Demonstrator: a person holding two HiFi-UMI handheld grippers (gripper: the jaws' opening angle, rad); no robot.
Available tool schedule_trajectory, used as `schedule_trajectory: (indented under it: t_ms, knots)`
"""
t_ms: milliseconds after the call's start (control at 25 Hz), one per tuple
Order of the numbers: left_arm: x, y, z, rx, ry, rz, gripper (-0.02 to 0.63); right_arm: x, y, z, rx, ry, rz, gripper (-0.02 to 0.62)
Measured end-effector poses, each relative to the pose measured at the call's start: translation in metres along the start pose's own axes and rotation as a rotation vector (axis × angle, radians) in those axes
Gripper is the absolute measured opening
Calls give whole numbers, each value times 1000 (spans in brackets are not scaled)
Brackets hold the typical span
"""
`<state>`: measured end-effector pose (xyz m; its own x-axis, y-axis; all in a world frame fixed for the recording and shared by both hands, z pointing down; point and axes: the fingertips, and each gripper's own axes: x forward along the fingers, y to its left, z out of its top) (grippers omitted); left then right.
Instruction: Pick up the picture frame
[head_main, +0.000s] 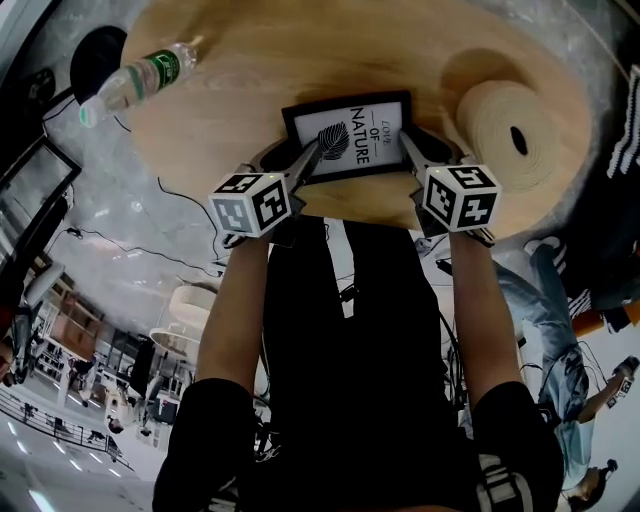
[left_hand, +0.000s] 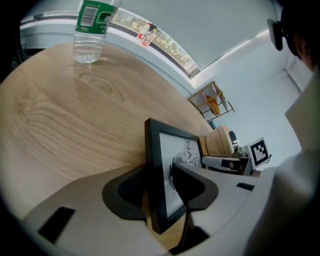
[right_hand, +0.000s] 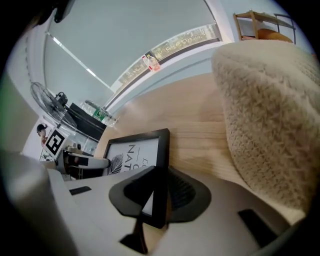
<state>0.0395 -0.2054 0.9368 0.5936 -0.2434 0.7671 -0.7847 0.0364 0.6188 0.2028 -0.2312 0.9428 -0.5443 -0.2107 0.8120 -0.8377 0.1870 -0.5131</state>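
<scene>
Left gripper (left_hand: 162, 186) is closing its jaws around one edge of the picture frame (head_main: 350, 135), not yet pinching. Right gripper (right_hand: 160, 194) clamps the opposite edge. Seat left firmly, then lift level.

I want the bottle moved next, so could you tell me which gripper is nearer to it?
Left. The left gripper, jaws closing around the frame, sits on the side of the bottle; the right gripper grips the frame's far edge.

The head view looks steeply down on the table (head_main: 250, 80) from well above; each gripper view sits close behind its own jaws, facing low across the tabletop. All three share the picture frame (head_main: 350, 135), seen between those jaws.
</scene>
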Motion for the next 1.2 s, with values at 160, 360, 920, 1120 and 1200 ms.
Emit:
schedule_trajectory:
  t_ms: [160, 360, 920, 1120, 1200]
  knots:
    - [3, 6, -2, -45, -1, -41, 151, 2, -3, -4, -5, 4, -15, 92]
    - [0, 4, 1, -28, -19, -34, 146, 2, -3, -3, -14, 8, -44, 92]
    - [-244, -102, -24, 271, -195, -111, 144, -194, 192, -22, -98, -303, -133, 84]
    - [-392, -169, 1, 484, -370, -113, 135, -301, 307, 14, -204, -553, -161, 84]
    - [-449, -186, 13, 545, -453, -106, 129, -333, 354, 32, -265, -639, -151, 83]
